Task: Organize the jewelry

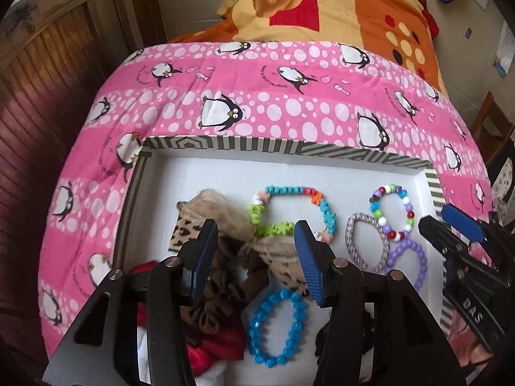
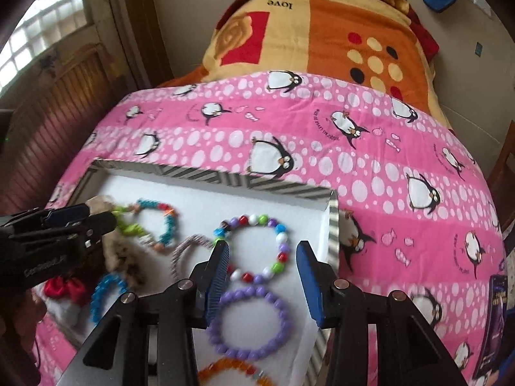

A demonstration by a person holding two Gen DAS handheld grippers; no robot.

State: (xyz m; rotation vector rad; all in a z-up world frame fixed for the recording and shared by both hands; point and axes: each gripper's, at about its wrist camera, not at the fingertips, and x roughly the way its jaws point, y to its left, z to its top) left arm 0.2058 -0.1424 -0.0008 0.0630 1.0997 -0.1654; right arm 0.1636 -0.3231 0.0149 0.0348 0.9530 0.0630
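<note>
Beaded bracelets [image 2: 257, 247], multicoloured and purple, lie in a tray [image 2: 333, 225]; both grippers' jaws apart, empty.

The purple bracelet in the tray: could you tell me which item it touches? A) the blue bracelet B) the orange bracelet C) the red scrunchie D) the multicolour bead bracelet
D: the purple bracelet meets the multicolour bead bracelet at its top, forming a figure eight in the tray; the rest lie apart.
</note>
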